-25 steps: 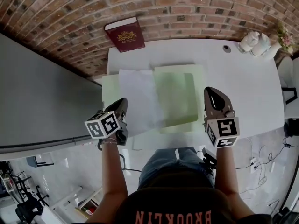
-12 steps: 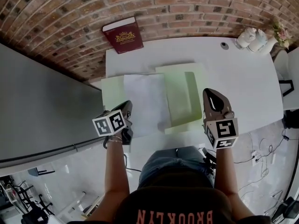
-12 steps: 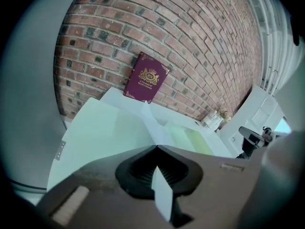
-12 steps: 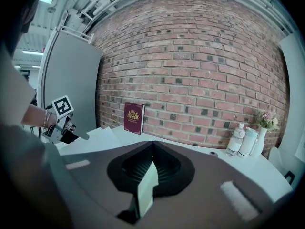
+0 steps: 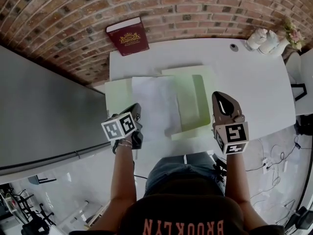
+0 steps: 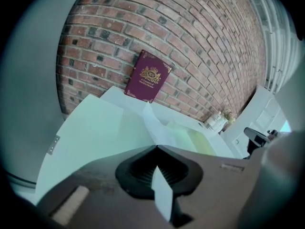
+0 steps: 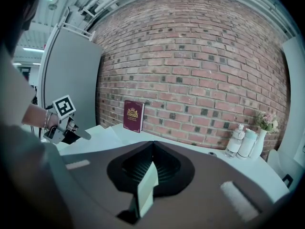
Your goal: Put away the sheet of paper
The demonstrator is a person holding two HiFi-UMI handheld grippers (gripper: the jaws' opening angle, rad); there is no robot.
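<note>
Sheet of paper (image 5: 154, 104): frame centre, on open green folder (image 5: 194, 99)
Left gripper (image 5: 136, 109): clamped on sheet's lower left corner
Right gripper (image 5: 221, 96): closed, empty, right of folder
Around: maroon book (image 5: 128, 36) upper left, bottles (image 5: 264, 39) upper right

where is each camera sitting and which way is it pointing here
Head view: on the person's head, looking steeply down at the white table; forearms, lap, left gripper and right gripper show.
Left gripper view: rides the left gripper, facing the brick wall and red book; its shut jaws pinch the sheet of paper.
Right gripper view: rides the right gripper, facing the same wall; jaws together on a pale strip, seemingly the green folder; left gripper shows at left.
Shared: all three see the red book.
</note>
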